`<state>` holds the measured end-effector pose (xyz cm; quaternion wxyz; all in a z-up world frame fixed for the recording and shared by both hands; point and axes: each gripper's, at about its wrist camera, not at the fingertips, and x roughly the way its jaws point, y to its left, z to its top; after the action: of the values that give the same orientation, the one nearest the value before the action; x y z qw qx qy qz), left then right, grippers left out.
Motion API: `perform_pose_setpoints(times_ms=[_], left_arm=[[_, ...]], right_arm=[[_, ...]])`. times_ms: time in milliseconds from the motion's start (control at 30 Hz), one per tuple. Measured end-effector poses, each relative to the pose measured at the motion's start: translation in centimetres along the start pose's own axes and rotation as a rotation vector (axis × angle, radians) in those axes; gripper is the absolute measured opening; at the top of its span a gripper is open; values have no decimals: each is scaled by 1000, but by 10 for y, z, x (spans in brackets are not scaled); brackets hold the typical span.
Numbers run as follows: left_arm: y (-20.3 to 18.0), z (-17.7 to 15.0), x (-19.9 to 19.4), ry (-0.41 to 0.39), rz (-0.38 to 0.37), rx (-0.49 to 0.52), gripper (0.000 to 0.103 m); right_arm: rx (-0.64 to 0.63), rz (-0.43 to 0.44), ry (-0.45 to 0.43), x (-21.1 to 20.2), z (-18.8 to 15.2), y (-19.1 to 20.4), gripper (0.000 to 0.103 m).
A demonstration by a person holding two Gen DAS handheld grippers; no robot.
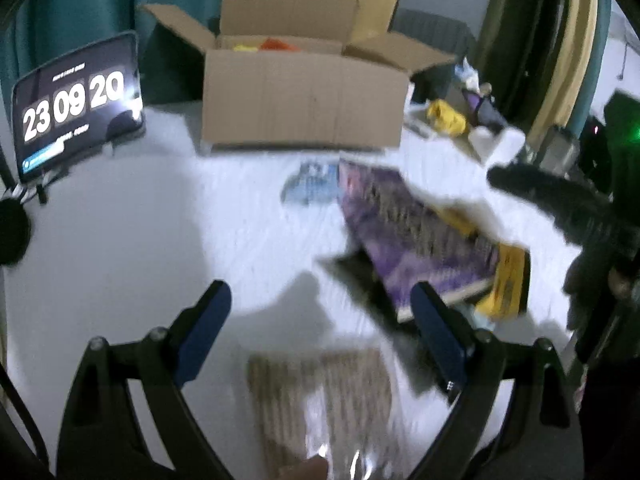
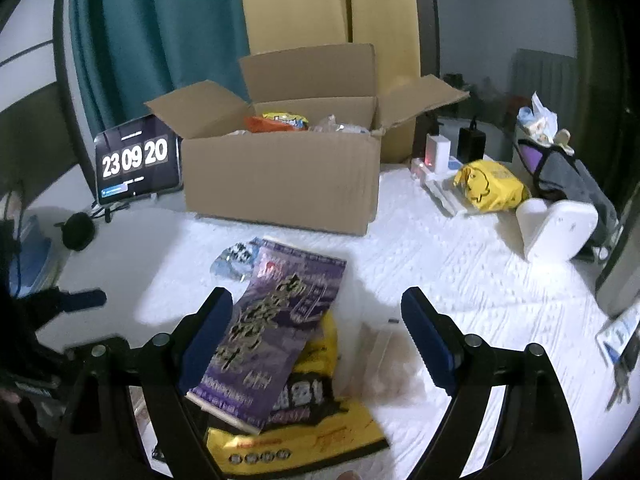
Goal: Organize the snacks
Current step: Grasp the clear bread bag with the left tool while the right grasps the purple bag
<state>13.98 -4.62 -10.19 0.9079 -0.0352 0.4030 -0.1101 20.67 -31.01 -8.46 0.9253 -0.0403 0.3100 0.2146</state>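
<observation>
Hovering over the white bedspread, the left gripper holds its jaws wide apart with nothing between them; a blurred clear-wrapped brown snack pack lies directly beneath and just short of the fingertips, while the purple snack box sits ahead and to the right of the jaws, its long axis slanting away toward the open cardboard box beyond. From the right wrist, the right gripper is likewise spread wide and empty, the purple snack box lying between its fingers toward the left one, atop a yellow snack bag. By this reading, the right hand is better placed to take it.
</observation>
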Motion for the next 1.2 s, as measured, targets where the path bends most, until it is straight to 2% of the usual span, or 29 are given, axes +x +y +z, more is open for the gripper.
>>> perform_pose_setpoints(times_ms=[233,367,433,533,633,733,967,1100,1133,1167,1200], left_arm=[[-9,-34,-5,49,-13,18,92],[-15,-48,7,90,33,63,92],[-9,-51,14,116,26,50,92],[-4,-52,11,91,22,59,90],[6,-51,8,69,11,39,80],[21,-47,6,54,7,7,76],[56,-36,3,13,-2,-59,75],[66,-30,3,2,-19,-73,75],[66,-29,3,-3,-22,-71,75],[66,-27,2,-8,-24,-68,75],[66,-25,2,-12,-26,-66,75]], right_arm=[[10,15,11,-8,-22,10,89],[17,19,21,-6,-28,14,89],[20,20,28,-2,-28,16,89],[19,24,44,6,-25,21,89],[13,34,67,18,-20,26,89],[9,47,111,34,-15,32,89],[26,28,256,86,-20,44,89],[-20,9,257,98,-21,54,89],[-32,4,256,100,-22,56,88],[-47,2,253,101,-24,58,80],[-57,9,250,102,-24,60,65]])
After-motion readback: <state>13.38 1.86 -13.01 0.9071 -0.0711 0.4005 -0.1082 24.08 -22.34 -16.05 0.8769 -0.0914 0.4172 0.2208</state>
